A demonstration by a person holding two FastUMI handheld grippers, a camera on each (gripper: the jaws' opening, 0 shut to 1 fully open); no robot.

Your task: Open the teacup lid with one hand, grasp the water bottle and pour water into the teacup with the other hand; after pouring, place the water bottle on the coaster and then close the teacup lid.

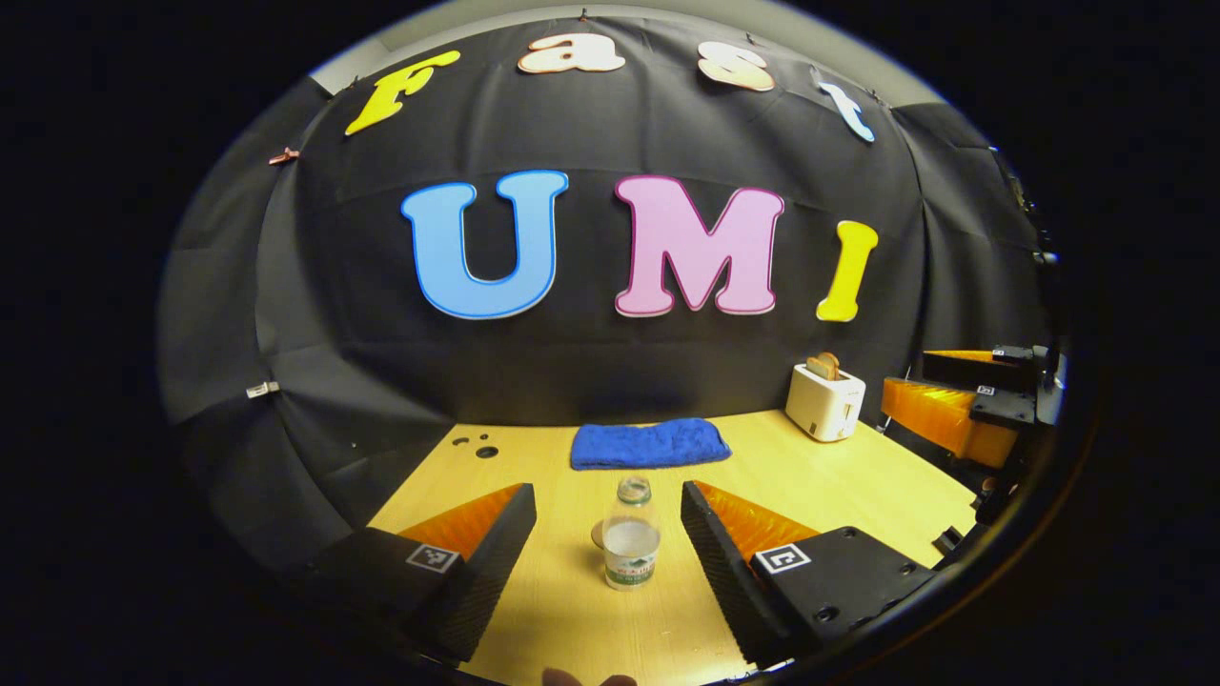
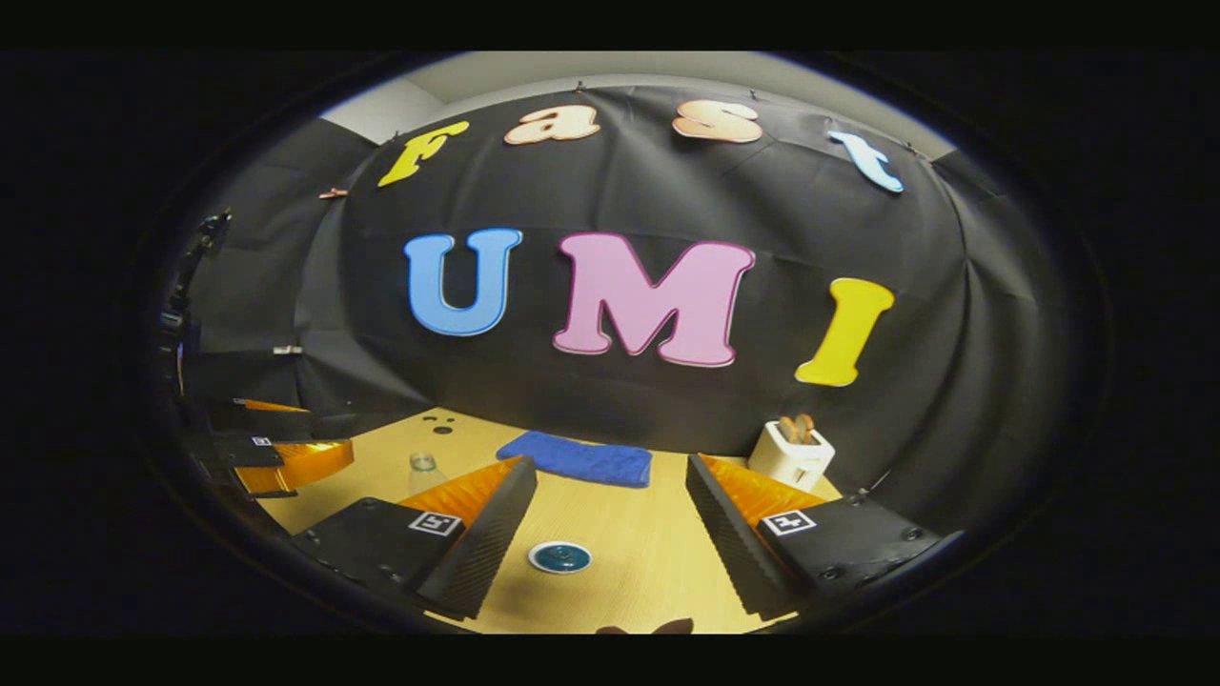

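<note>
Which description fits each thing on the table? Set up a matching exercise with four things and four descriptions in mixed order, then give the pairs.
Things:
1. bottle
2. towel
3. toaster
4. teacup

Descriptions:
A. white, at the back right of the table, with bread in its slots
B. blue, folded flat by the wall
C. clear, upright, between the open fingers of the left gripper
D. dark lid on, between the open fingers of the right gripper

Pairs: 1-C, 2-B, 3-A, 4-D
</note>
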